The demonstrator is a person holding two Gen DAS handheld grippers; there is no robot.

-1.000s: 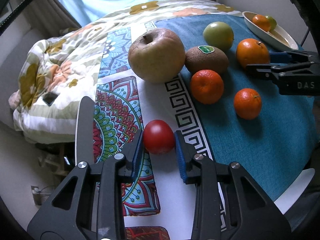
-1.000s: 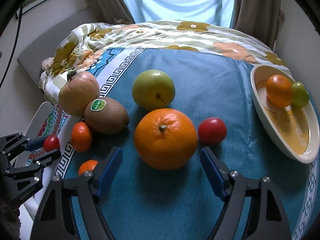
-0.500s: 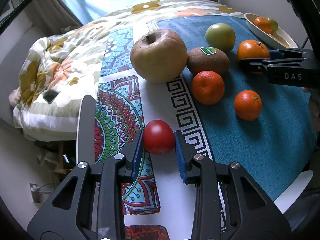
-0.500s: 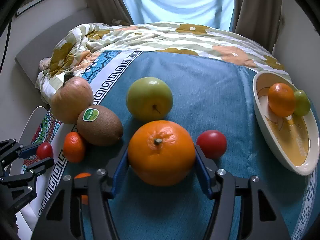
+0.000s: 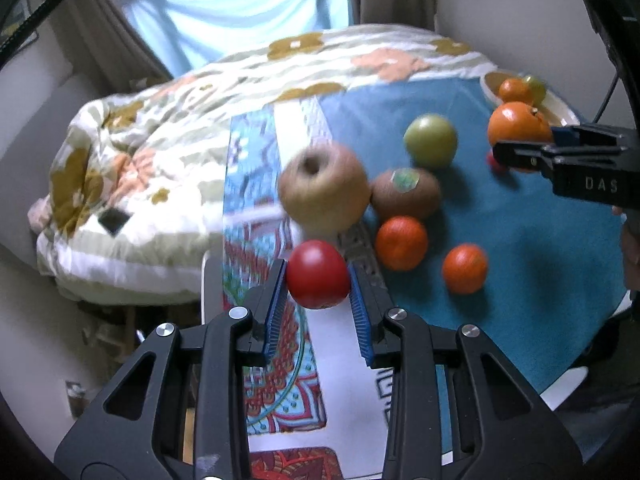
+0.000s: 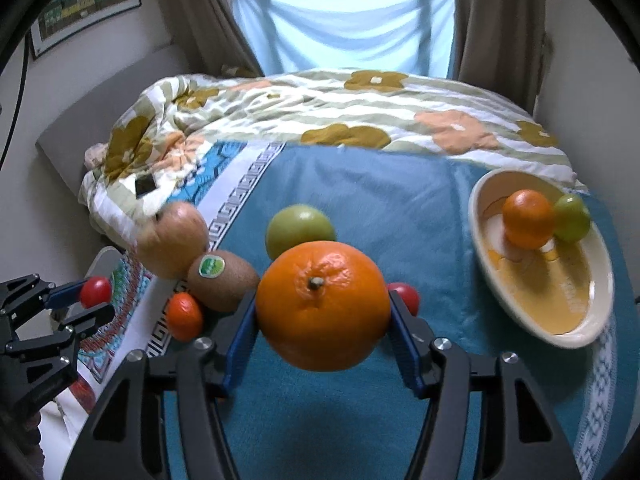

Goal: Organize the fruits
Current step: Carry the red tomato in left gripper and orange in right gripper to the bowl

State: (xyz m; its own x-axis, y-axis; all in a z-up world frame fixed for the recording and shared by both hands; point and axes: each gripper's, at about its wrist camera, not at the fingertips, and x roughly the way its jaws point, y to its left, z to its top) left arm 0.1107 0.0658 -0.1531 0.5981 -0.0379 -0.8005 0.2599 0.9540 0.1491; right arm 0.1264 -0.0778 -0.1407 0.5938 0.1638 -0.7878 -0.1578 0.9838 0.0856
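Note:
My left gripper is shut on a small red tomato and holds it above the patterned cloth. My right gripper is shut on a large orange, lifted off the blue cloth; the same orange shows at the right of the left wrist view. On the cloth lie a brown apple, a kiwi with a green sticker, a green apple, two mandarins and a second red tomato. A cream bowl at the right holds an orange and a small green fruit.
A flowered quilt is bunched behind the blue cloth, before a curtained window. The white table edge shows at the lower right of the left wrist view. A person's hand holds the right gripper.
The right gripper closed on the large orange, then lifted it off the cloth. The left gripper, gripping the tomato throughout, rose with it too.

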